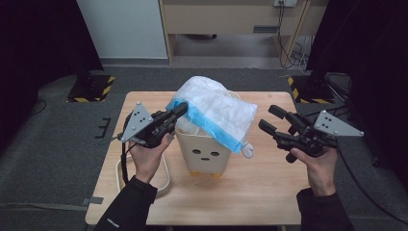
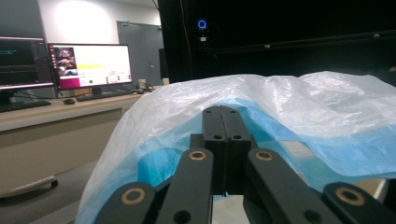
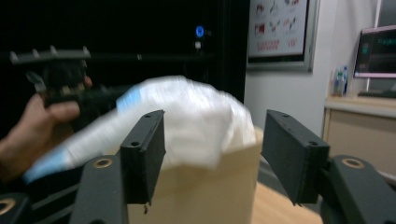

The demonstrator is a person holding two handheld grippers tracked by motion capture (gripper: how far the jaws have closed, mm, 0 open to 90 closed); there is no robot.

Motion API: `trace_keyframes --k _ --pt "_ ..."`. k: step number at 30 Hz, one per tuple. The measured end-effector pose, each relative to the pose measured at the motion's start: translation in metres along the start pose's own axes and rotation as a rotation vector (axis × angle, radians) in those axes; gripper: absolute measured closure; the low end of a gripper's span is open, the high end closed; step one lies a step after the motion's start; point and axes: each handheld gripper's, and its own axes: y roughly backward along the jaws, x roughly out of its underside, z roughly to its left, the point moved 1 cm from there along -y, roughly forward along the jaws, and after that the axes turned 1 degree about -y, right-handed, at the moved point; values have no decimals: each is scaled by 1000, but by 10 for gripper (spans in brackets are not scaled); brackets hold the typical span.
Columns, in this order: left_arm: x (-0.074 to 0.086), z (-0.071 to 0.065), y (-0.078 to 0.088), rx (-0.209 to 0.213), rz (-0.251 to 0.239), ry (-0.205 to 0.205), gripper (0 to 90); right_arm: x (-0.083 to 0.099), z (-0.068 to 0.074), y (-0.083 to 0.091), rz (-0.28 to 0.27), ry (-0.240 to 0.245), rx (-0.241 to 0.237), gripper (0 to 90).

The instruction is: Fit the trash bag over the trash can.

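A thin, crinkled white plastic bag [image 1: 214, 108] with a blue band is being held at its edge by the closed jaws of the left gripper [image 1: 179, 109]. It is draped over a cream bin [image 1: 204, 151], probably cardboard, on the pale wooden bench [image 1: 260, 185]. The right gripper [image 1: 273, 119] is being kept beside it, jaws wide apart. Grey carpet [image 1: 53, 144] is surrounding the bench.

Grey carpet floor [image 1: 57, 144], black curtains [image 1: 33, 38], desk monitors [image 2: 91, 65].

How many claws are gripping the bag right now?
1. The left claw is shut on the plastic bag, at its blue edge on the left side of the bin. The right claw is open, off to the bin's right, clear of the bag.
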Motion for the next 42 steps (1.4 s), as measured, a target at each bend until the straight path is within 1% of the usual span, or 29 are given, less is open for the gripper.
trace_keyframes --k 1,2,4,7,8,9,10,11,12,13,14,15,17,20,21,23,24,26,28,30,31,33,35,36,37,38,40,41,42 --pt "-1 -1 -1 5 -1 3 898 -4 2 -1 -16 6 1 359" --pt "-2 -3 -3 9 3 -4 898 -7 4 -2 -24 10 -1 348" --pt "-3 -6 -6 15 10 -18 898 -13 9 -10 -20 17 -14 321" --pt "-5 -10 -10 19 25 -38 898 -14 18 -26 18 40 -41 305" --pt "-5 -10 -10 19 27 -38 898 -12 21 -31 30 44 -52 310" --pt "-5 -10 -9 20 25 -31 897 -10 24 -36 53 47 -65 324" --pt "-5 -9 -8 22 27 -34 897 -6 25 -40 78 57 -71 345" --pt "-4 -9 -7 21 19 -22 897 -2 26 -43 114 72 -74 406" --pt "-4 -8 -5 21 27 -22 896 3 27 -45 152 84 -77 479" --pt "-3 -8 -3 21 21 -7 895 8 27 -46 178 87 -80 534" --pt "-2 -7 0 14 24 -3 875 12 26 -46 191 86 -80 627" --pt "0 -7 4 6 21 8 844 16 26 -45 201 77 -87 694" --pt "3 -7 12 -16 10 23 771 21 23 -41 172 59 -85 791" --pt "8 -2 28 -66 -5 52 675 22 16 -33 152 57 -53 870" --pt "9 -1 32 -82 -13 76 640 23 14 -30 152 64 -40 880" --pt "12 4 38 -92 -24 119 603 26 11 -27 153 57 -31 892" --pt "13 5 40 -98 -20 135 595 27 10 -26 157 55 -28 895" --pt "15 7 42 -111 -3 145 573 29 8 -27 167 56 -15 897" --pt "17 8 42 -115 11 156 560 29 8 -27 169 57 -11 895" --pt "19 10 40 -121 14 162 552 28 8 -27 167 56 -3 873" --pt "19 12 39 -122 13 169 549 27 8 -27 163 56 -1 844" --pt "20 15 36 -121 10 179 550 21 10 -26 123 52 5 769" --pt "19 17 32 -111 12 189 559 13 13 -26 83 42 1 669" --pt "19 18 30 -104 9 196 570 9 15 -28 75 39 -6 626" --pt "19 18 28 -92 11 199 579 6 17 -30 72 43 -9 561" --pt "19 19 25 -81 9 208 596 5 18 -34 73 46 -12 514" --pt "20 19 21 -76 19 206 606 4 22 -42 95 52 -31 474" --pt "20 19 19 -71 26 207 613 5 24 -46 106 59 -36 465" --pt "20 19 18 -81 35 212 616 7 26 -49 128 63 -44 487"
